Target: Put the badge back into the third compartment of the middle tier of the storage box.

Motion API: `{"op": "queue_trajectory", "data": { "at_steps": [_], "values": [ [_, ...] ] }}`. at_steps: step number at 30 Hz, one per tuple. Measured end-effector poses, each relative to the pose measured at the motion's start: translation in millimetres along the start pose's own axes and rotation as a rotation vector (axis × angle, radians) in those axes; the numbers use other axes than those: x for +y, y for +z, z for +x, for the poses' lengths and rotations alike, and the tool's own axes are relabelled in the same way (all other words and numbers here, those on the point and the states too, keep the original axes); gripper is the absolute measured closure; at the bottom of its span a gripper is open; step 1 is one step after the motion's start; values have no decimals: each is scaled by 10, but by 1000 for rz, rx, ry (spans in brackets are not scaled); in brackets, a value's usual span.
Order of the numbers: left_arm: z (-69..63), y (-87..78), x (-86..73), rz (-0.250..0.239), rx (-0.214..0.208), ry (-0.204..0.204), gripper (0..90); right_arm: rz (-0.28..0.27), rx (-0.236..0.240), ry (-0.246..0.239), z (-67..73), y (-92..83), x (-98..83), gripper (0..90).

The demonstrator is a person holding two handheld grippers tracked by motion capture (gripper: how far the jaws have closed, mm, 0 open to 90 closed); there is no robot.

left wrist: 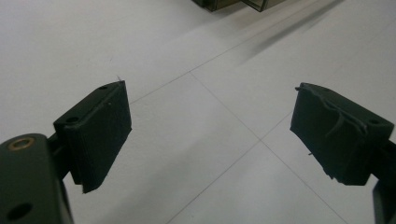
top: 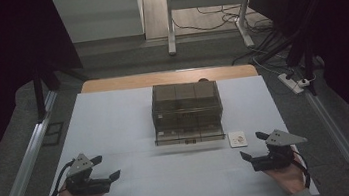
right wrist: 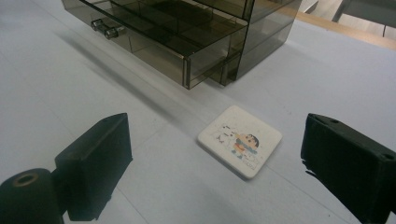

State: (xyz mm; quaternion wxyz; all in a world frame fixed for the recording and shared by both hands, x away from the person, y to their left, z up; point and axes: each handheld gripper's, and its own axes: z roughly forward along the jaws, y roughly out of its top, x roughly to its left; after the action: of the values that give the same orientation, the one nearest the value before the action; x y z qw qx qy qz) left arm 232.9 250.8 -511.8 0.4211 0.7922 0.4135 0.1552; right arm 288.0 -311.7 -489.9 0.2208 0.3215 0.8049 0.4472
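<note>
A smoky see-through drawer box point(top: 187, 111) stands mid-table, its bottom drawer point(right wrist: 154, 39) pulled out toward me, with two small knobs point(right wrist: 105, 29) on its front. A small white square tile with a cartoon figure point(right wrist: 240, 140) lies flat to the right of the drawer point(top: 238, 139). My right gripper point(top: 254, 146) rests open near the table's front right, pointed at the tile, nothing between its jaws point(right wrist: 212, 163). My left gripper point(top: 105, 168) sits open at the front left over bare white sheet point(left wrist: 210, 135).
White paper sheets point(top: 129, 118) cover the table; a wooden edge point(top: 110, 83) shows at the back. Metal rails point(top: 28, 156) run along both sides. A desk frame point(top: 169, 23), cables and a power strip point(top: 292, 82) are on the floor beyond.
</note>
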Motion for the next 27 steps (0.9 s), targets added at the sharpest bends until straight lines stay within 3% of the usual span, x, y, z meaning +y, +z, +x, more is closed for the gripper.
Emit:
{"op": "queue_trajectory", "data": {
  "at_steps": [6, 27],
  "values": [
    [2, 24, -4, 7, 5, 7, 121, 10, 12, -19, 30, 20, 3, 96],
    [-25, 58, -16, 31, 2, 17, 129, 20, 39, -8, 29, 33, -19, 115]
  ]
}}
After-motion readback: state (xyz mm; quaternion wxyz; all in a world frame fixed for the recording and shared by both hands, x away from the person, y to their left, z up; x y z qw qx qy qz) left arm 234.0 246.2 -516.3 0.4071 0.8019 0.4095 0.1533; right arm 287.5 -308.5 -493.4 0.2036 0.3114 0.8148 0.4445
